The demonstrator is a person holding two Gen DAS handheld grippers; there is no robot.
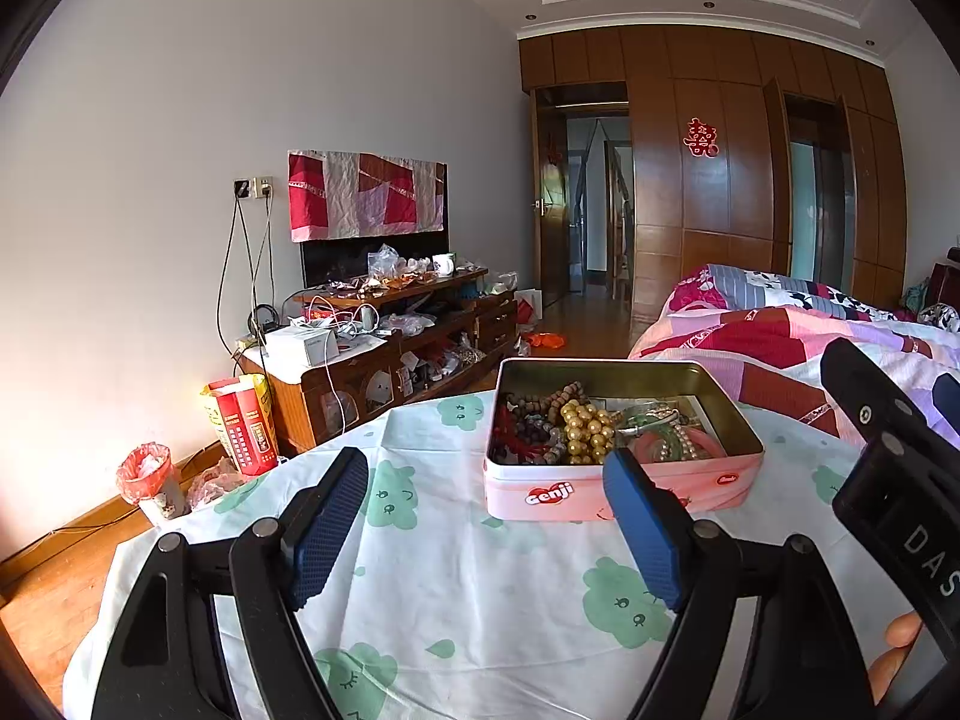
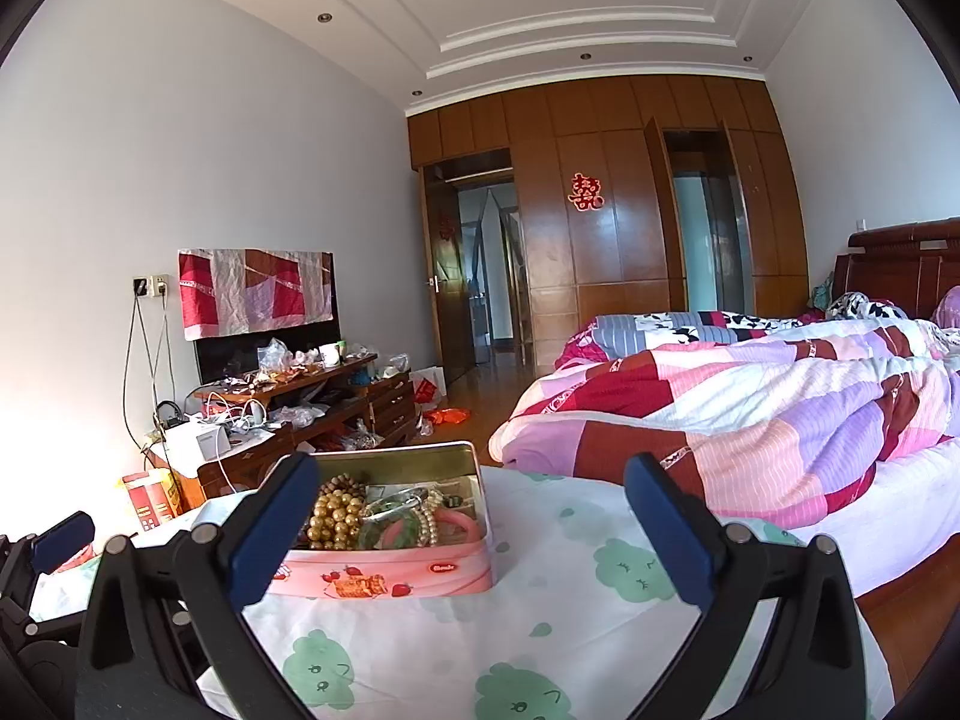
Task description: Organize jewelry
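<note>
A pink open tin (image 1: pixel 624 495) (image 2: pixel 420 576) stands on the table with the cloud-print cloth (image 1: pixel 468 588) (image 2: pixel 576 618). It holds a heap of jewelry: gold bead bracelets (image 1: pixel 585 429) (image 2: pixel 336 516), dark and wooden bead strings (image 1: pixel 543 408), green bangles (image 1: pixel 660 429) (image 2: pixel 396 525) and a pink bangle (image 2: pixel 459 525). My left gripper (image 1: pixel 486 510) is open and empty, just in front of the tin's near left corner. My right gripper (image 2: pixel 471 531) is open and empty, with its left finger in front of the tin's left half. The right gripper also shows at the right edge of the left wrist view (image 1: pixel 894 438).
A bed with a patchwork quilt (image 2: pixel 750 414) (image 1: pixel 780 336) lies right of the table. A cluttered wooden TV cabinet (image 1: pixel 384 354) (image 2: pixel 300 408) stands along the left wall. A red box (image 1: pixel 246 426) and a small bin (image 1: pixel 147 480) sit on the wooden floor.
</note>
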